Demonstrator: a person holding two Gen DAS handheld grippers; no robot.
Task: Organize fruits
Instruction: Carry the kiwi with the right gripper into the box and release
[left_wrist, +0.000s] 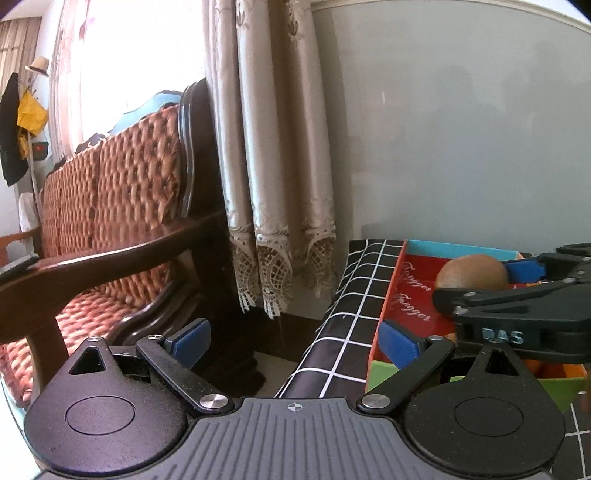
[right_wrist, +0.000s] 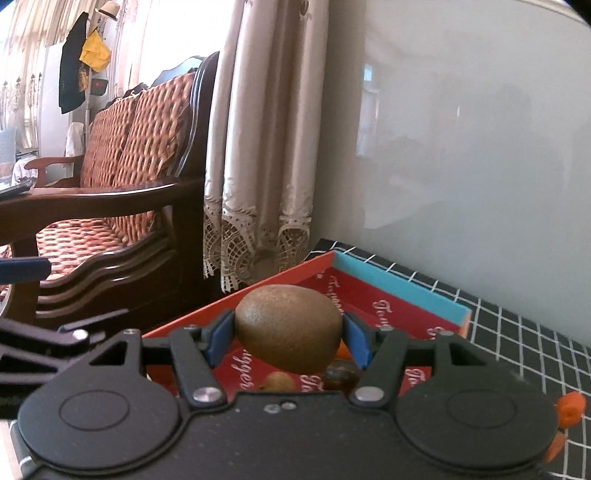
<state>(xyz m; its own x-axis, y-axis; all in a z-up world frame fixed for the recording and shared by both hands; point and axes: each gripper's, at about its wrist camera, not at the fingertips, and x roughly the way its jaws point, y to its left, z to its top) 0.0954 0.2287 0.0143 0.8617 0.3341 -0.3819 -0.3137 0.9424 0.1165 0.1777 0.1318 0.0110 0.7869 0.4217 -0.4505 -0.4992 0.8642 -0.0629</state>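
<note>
The right gripper pinches a kiwi between its blue pads, held above the red box on the checked table. The left gripper waits open, empty. Best lower gently before letting go, clear of the small fruit beneath

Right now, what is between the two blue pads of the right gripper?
A brown kiwi sits between the pads of the right gripper, above the red box. The right wrist view shows it.
</note>
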